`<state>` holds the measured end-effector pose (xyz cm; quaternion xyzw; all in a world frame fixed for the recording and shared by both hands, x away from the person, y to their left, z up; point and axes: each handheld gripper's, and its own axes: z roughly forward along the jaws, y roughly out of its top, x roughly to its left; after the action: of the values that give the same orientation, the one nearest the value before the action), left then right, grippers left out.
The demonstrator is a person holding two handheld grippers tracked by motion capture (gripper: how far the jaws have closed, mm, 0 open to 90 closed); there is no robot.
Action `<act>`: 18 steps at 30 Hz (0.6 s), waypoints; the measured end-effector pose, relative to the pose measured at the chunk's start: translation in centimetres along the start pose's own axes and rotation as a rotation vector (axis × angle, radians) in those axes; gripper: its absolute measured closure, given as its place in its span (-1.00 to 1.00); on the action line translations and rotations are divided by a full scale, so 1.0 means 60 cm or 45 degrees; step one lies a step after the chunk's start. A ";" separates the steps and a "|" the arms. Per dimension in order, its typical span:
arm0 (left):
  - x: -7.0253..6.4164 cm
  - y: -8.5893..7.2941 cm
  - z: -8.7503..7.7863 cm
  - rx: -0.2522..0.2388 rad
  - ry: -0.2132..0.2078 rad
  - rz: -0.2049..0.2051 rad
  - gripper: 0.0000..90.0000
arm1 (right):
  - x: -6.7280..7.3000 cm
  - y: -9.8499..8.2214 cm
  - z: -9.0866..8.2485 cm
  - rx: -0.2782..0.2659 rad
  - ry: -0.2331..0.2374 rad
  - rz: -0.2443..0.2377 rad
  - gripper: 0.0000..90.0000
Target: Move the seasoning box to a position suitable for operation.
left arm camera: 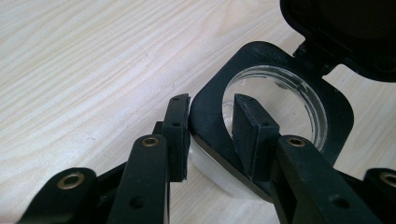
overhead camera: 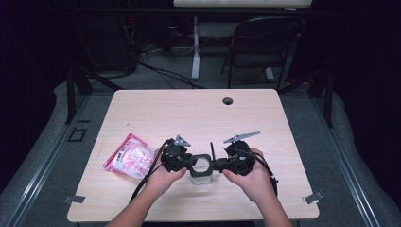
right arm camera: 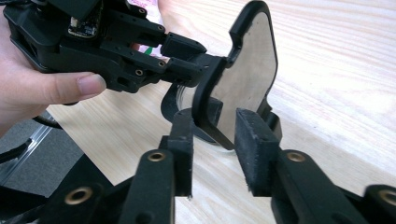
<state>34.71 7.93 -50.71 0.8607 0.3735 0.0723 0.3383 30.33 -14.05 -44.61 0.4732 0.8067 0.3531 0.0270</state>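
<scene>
A small clear jar (overhead camera: 200,176) with a black square collar (left arm camera: 205,105) stands on the wooden table (overhead camera: 189,113) near its front edge. Its hinged black lid (right arm camera: 247,70) is flipped up and stands nearly upright. My left gripper (left arm camera: 211,100) is shut on the collar's wall, one pad outside and one inside the round opening (left arm camera: 280,93). From the opposite side, my right gripper (right arm camera: 215,116) is shut on the raised lid near its hinge. In the high view the left gripper (overhead camera: 188,163) and right gripper (overhead camera: 220,164) meet over the jar, each held in a hand.
A pink-and-white plastic bag (overhead camera: 128,157) lies on the table left of the left hand. A cable hole (overhead camera: 228,100) sits near the far edge. Beyond the table stand a folding chair (overhead camera: 265,42) and a desk leg (overhead camera: 195,52).
</scene>
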 end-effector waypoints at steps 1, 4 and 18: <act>-0.001 0.000 0.000 -0.004 0.000 -0.006 0.49 | -0.001 0.000 -0.003 -0.001 -0.006 -0.003 0.58; -0.001 -0.001 -0.001 -0.002 0.004 -0.001 0.48 | -0.007 0.001 -0.009 -0.022 -0.034 0.001 0.67; 0.004 -0.019 -0.016 -0.031 -0.048 -0.056 0.39 | -0.029 0.008 -0.008 -0.071 -0.104 0.044 0.86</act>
<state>33.85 9.14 -50.74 0.8493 0.3850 0.0533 0.3573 31.47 -15.50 -44.46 0.5002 0.7864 0.3562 0.0670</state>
